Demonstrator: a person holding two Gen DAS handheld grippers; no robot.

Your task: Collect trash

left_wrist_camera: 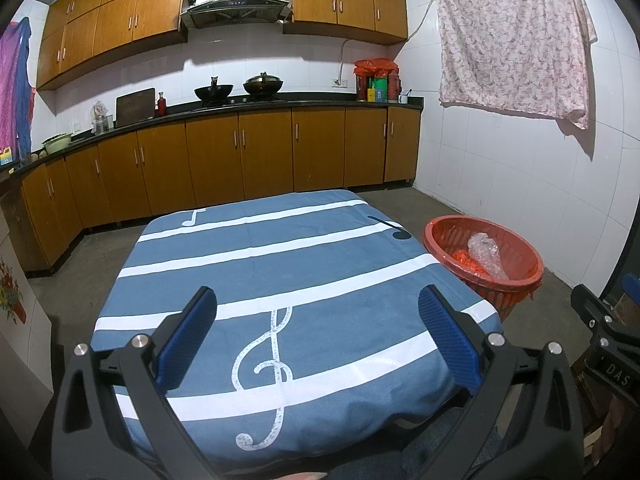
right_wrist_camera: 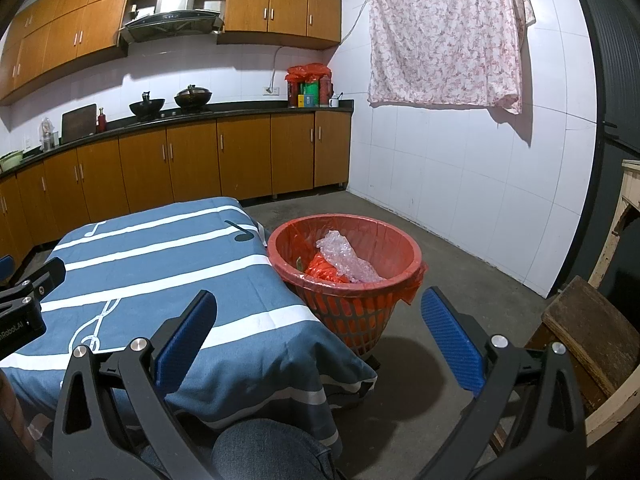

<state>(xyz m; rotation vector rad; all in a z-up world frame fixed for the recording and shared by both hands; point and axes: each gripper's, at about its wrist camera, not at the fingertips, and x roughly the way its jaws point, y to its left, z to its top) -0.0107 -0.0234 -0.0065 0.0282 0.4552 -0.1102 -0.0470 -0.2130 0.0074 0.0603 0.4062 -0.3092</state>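
Both of your tools are empty. The left hand-held gripper (left_wrist_camera: 318, 312) hangs over the near half of the tabletop (left_wrist_camera: 280, 264) with its blue pads (left_wrist_camera: 188, 340) spread wide and nothing between them. The right hand-held gripper (right_wrist_camera: 318, 316) is just as wide apart, aimed past the tabletop's right corner toward the red basket (right_wrist_camera: 408, 254) on the floor.

The trash already sits in that basket: a crumpled sheet of bubble wrap (right_wrist_camera: 344, 260) lies on top of a wad of orange plastic (right_wrist_camera: 322, 270), and a red liner bag (right_wrist_camera: 416, 280) is folded over the rim. The blue music-note cloth (left_wrist_camera: 328, 236) shows nothing left on it in either view, so the job looks close to finished.

Before you call it done, sweep both cameras slowly across the far edge of the cloth and the floor around the basket; scraps could hide below the cloth's overhang, which these views do not show. If you do find a piece, take it with the right tool, since the basket stands on that side. Keep the jaws wide until the pads bracket the scrap, close gently on thin film, and let go only once you are well inside the rim.
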